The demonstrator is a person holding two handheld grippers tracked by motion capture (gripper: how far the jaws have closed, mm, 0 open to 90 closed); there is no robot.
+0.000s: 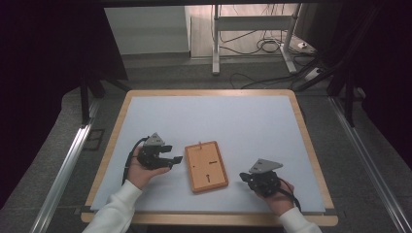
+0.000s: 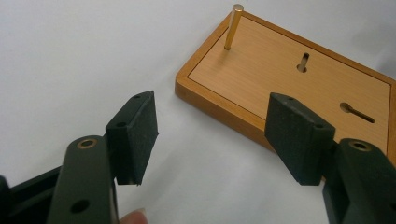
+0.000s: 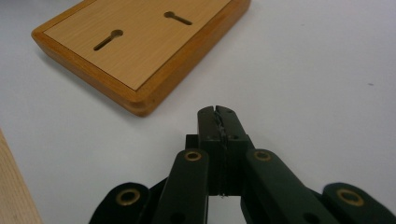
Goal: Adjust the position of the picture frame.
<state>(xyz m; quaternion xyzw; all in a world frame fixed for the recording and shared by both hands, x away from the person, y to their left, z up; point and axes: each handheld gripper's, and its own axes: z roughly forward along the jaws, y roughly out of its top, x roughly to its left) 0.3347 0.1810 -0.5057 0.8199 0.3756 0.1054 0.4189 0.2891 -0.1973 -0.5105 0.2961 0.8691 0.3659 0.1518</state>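
Resting on a pale sheet (image 1: pixel 204 121) that covered a wood-edged table (image 1: pixel 311 155), two hand-held grippers flanked a wooden board (image 1: pixel 207 166) seen from the high view. At the left, the left gripper (image 1: pixel 171 160) sat in the person's left hand (image 1: pixel 141 170), its tips aimed toward the board's left long edge and stopping just beside it without touching. In the left gripper view its jaws stood wide apart with nothing between them, one pad (image 2: pixel 135 135) low over the sheet and the other pad (image 2: pixel 296 137) in front of the board's near rim.

The board lay flat near the middle of the sheet, toward the person's edge, its long axis running away from the person and leaning slightly left at the far end. A thin brass peg (image 2: pixel 232 25) stood upright near that far short edge, and two keyhole slots (image 2: pixel 303 61) were cut into the lighter inset panel, one nearer the peg and one (image 3: pixel 108 39) farther along the board.

At the right, the right gripper (image 1: pixel 245 177) was held in the right hand (image 1: pixel 282 196), near the board's near right corner but apart from it. In the right gripper view its jaws were pressed together on nothing, the tips (image 3: pixel 218 113) low over bare sheet, with the board's rounded corner (image 3: pixel 140 105) ahead and to the left.
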